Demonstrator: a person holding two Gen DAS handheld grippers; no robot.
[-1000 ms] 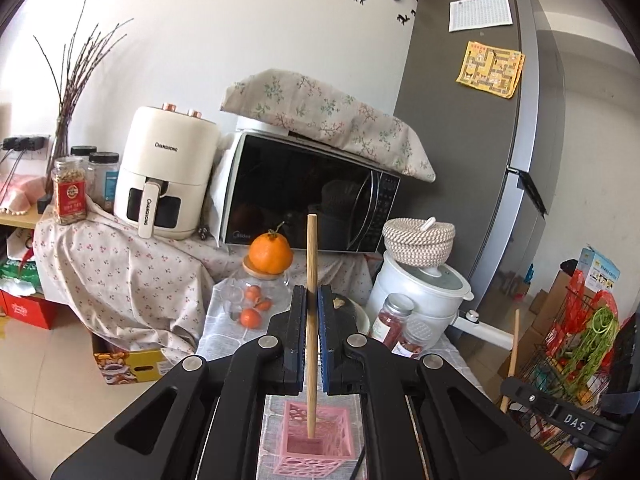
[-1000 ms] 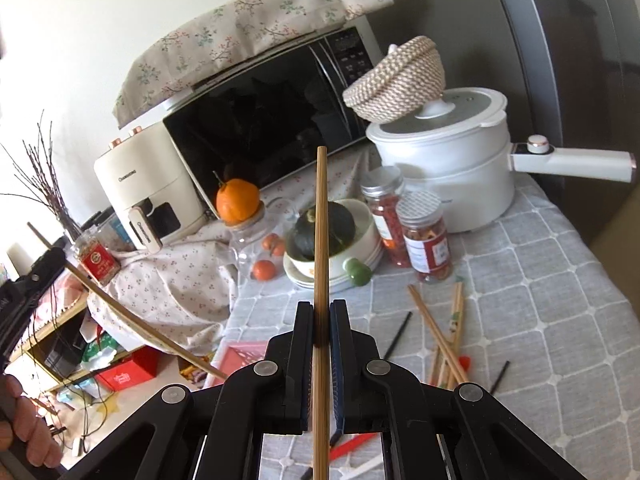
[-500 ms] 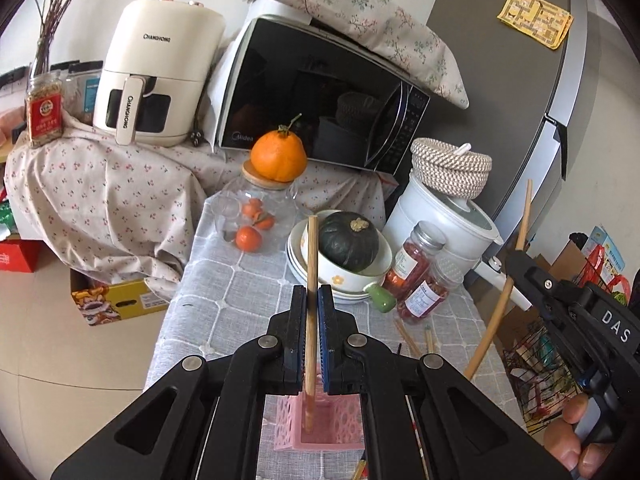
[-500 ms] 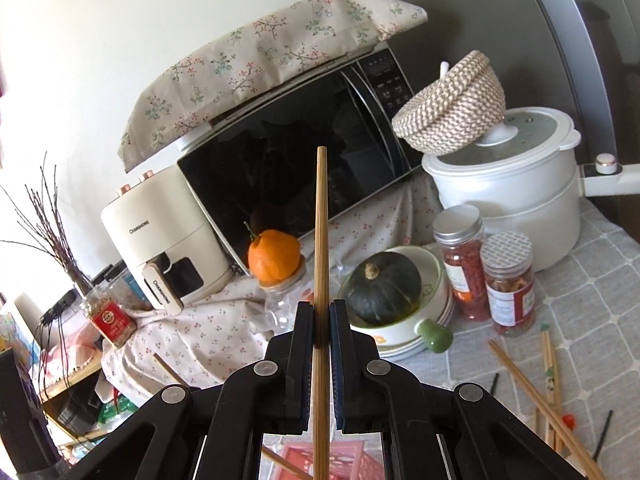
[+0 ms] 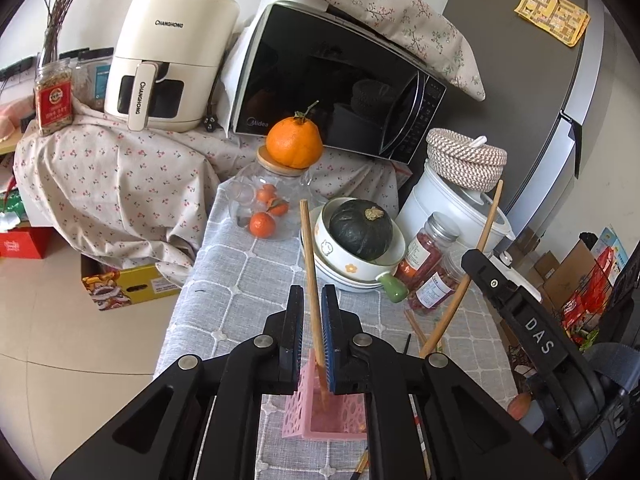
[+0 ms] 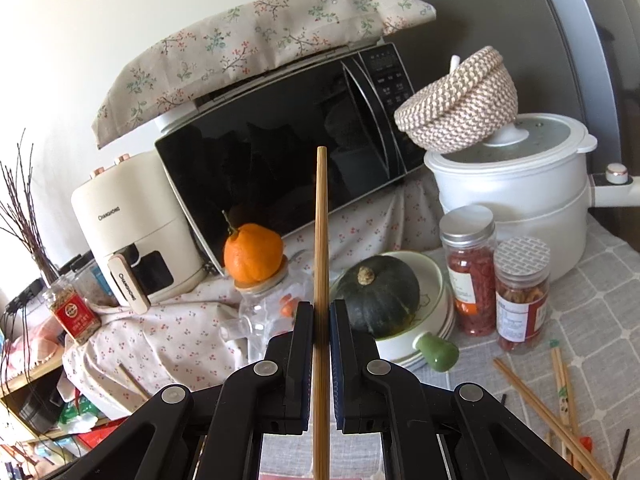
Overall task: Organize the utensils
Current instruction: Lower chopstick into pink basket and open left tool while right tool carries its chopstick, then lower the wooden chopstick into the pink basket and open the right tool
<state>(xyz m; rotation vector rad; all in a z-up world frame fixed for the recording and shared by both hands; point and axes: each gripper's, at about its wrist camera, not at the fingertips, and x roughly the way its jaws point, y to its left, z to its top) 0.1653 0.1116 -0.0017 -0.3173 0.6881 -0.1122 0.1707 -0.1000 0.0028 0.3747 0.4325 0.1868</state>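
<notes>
Matt wooden chopstick [image 5: 310, 264], perforated pink plastic basket [image 5: 298, 416] (smooth), glossy black microwave door [image 5: 328, 84]

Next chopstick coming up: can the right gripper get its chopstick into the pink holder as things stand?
Probably not yet. The left gripper sits directly over the pink holder, its chopstick standing in it, jaws just opening. The right gripper grips its own chopstick.

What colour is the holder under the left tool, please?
Pink holder, best seen in the left wrist view.

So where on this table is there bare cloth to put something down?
Free: the grey tablecloth left of the stacked bowls, between the glass jar and the pink basket. Crowded: the right side, with spice jars and loose chopsticks.
</notes>
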